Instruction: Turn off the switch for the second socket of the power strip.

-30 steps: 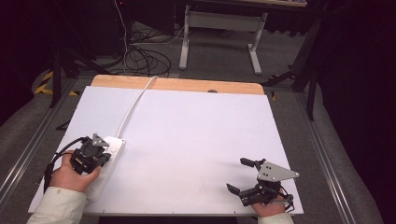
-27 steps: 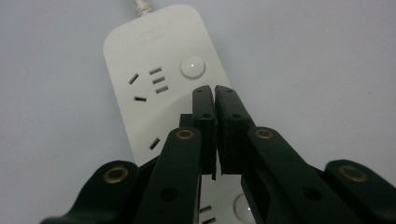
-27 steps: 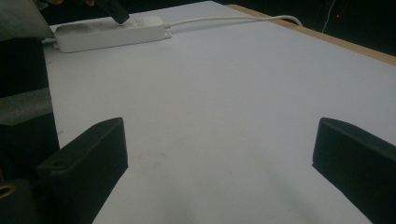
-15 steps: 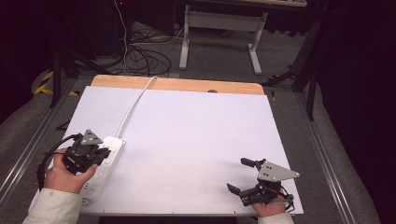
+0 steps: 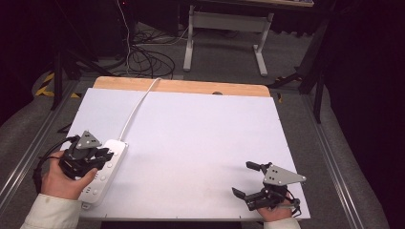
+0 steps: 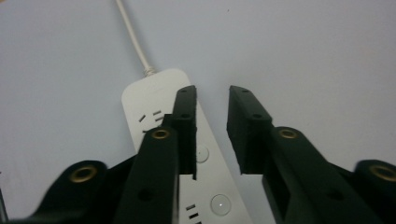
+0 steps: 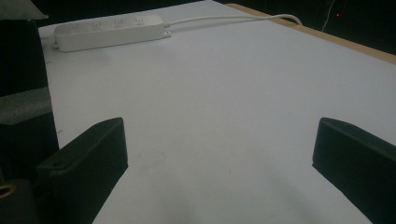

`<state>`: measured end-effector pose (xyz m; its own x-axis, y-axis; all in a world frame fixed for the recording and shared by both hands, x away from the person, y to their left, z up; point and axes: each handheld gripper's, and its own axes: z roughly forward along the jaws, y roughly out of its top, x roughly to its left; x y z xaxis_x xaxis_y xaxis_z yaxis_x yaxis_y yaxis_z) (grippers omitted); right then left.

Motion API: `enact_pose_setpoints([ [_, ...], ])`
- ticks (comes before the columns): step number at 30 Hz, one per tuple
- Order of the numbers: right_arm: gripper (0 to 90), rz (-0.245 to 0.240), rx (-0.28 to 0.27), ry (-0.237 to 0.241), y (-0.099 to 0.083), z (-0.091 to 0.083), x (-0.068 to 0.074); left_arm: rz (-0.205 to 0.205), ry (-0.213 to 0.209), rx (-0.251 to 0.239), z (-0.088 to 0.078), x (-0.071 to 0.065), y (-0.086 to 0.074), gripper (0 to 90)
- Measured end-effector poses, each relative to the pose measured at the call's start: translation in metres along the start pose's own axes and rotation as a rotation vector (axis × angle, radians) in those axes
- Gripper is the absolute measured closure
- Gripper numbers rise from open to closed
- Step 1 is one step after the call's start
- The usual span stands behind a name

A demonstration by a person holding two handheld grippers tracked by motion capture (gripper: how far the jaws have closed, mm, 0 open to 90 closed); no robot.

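Two grippers: held over white table top [image 5: 200, 143].
Strip: long white plastic power strip w/ cord [image 5: 107, 169], laid at near-left table edge; long axis runs away from person.
L gripper [image 6: 212, 100]: poised directly above strip, jaws slightly apart, nothing clamped; nearer by far.
R gripper [image 5: 253, 182]: jaws spread wide, empty, well apart from strip.

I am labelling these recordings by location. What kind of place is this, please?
Probably a lab or recording studio, not a home: dark black surroundings, a white-covered table holding a white power strip, loose cables on the grey carpet, and a desk frame behind.
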<state>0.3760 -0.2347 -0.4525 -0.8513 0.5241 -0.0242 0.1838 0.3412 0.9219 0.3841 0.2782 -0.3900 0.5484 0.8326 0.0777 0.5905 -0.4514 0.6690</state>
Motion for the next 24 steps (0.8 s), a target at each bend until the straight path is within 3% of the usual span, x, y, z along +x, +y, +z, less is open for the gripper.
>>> enact_pose_setpoints([
  [1, 3.6, -0.001, 0.000, 0.000, 0.000, 0.000, 0.000, 0.011, -0.013, -0.019, -0.002, 0.001, 0.000, 57.3],
  [3, 3.6, -0.001, 0.001, -0.001, 0.000, 0.000, 0.000, 0.009, -0.057, -0.064, -0.004, 0.000, 0.001, 53.7],
  [8, 3.6, 0.001, 0.002, 0.001, 0.000, 0.000, 0.000, 0.016, -0.091, -0.159, -0.010, -0.004, 0.000, 36.3],
  [11, 3.6, 0.000, 0.001, -0.001, 0.000, -0.001, 0.000, 0.016, -0.122, -0.201, -0.013, -0.006, -0.001, 33.6],
  [13, 3.6, 0.003, -0.004, 0.001, 0.000, -0.001, 0.000, -0.015, -0.164, -0.193, -0.014, -0.006, -0.003, 29.4],
  [15, 3.6, 0.003, -0.004, 0.001, 0.000, -0.001, 0.000, -0.023, -0.211, -0.226, -0.014, -0.007, -0.005, 29.3],
  [18, 3.6, 0.002, -0.003, 0.002, 0.000, -0.001, 0.000, -0.008, -0.213, -0.288, -0.015, -0.010, -0.009, 25.3],
  [24, 3.6, 0.006, -0.006, 0.001, -0.001, -0.002, -0.001, 0.017, -0.237, -0.363, -0.016, -0.019, -0.018, 18.3],
])
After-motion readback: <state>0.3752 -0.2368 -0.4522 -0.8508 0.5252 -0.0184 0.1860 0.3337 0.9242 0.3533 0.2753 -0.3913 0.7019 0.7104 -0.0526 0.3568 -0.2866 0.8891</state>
